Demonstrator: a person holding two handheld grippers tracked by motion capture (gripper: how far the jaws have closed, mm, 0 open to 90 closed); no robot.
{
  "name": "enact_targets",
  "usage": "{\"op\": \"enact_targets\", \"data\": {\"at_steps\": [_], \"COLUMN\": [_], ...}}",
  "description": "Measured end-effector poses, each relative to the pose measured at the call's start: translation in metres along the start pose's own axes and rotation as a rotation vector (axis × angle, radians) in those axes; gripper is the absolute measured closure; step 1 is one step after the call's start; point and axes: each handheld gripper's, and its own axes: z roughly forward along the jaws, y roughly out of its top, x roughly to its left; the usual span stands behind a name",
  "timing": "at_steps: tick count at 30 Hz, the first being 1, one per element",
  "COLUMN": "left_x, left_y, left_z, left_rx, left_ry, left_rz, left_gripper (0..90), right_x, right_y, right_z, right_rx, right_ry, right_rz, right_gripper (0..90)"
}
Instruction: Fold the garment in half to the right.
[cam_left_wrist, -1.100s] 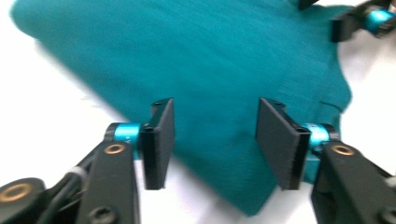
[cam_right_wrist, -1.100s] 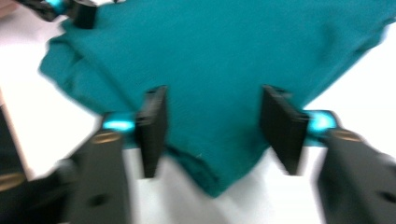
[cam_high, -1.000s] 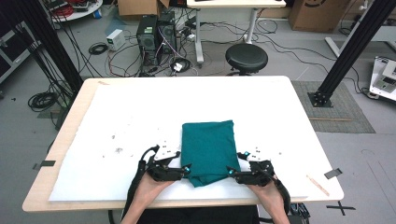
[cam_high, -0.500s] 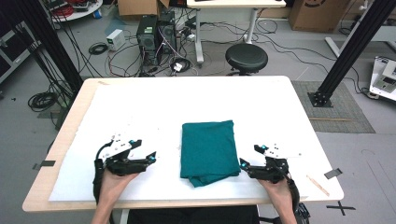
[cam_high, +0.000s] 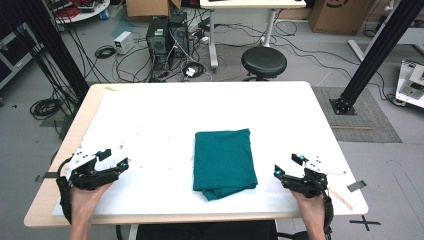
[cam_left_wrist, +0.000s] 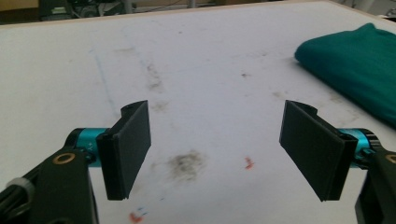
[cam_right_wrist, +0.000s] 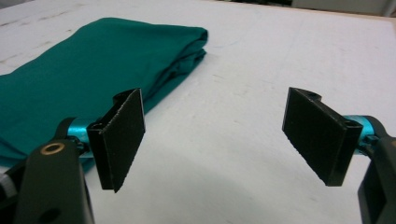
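A folded teal cloth (cam_high: 224, 162) lies flat in the middle of the white table (cam_high: 200, 105). My left gripper (cam_high: 114, 158) rests near the table's front left, well away from the cloth. Its jaws have just opened wide and nothing is between them. In the left gripper view the left gripper (cam_left_wrist: 217, 121) frames bare stained tabletop, with the cloth (cam_left_wrist: 359, 60) off to the upper right. My right gripper (cam_high: 289, 165) sits at the front right, a short way from the cloth. Its jaws have also just opened and are empty. In the right gripper view the right gripper (cam_right_wrist: 212, 107) has the cloth (cam_right_wrist: 79, 70) beyond its left jaw.
The tabletop carries smudges and small marks. Behind the far edge stand a black stool (cam_high: 263, 61), computer towers (cam_high: 167, 32) and loose cables on the floor. Black frame posts (cam_high: 372, 55) rise at the right and left.
Both grippers have come off the cloth's near edge and moved apart. The left went far to the left, the right a little to the right. The cloth stays folded.
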Motion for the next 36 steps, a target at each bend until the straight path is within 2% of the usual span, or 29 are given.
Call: {"op": "enact_targets", "data": {"at_steps": [4, 8, 36], "left_x": [0.012, 0.018, 0.015], "left_y": [-0.005, -0.009, -0.01], "left_z": [-0.005, -0.008, -0.007], "left_rx": [-0.001, 0.0, 0.01], "left_ry": [0.033, 0.038, 0.026], "left_rz": [-0.026, -0.039, -0.03], "left_gripper": [24.9, 24.9, 24.9], "right_x": [-0.005, -0.005, -0.004], "right_y": [-0.003, -0.004, -0.004], "right_z": [-0.003, -0.003, -0.003], "right_rx": [0.002, 0.002, 0.012], "right_ry": [-0.015, -0.018, -0.008], "right_rz": [0.032, 0.028, 0.039], "right_gripper": [21.8, 21.7, 21.8]}}
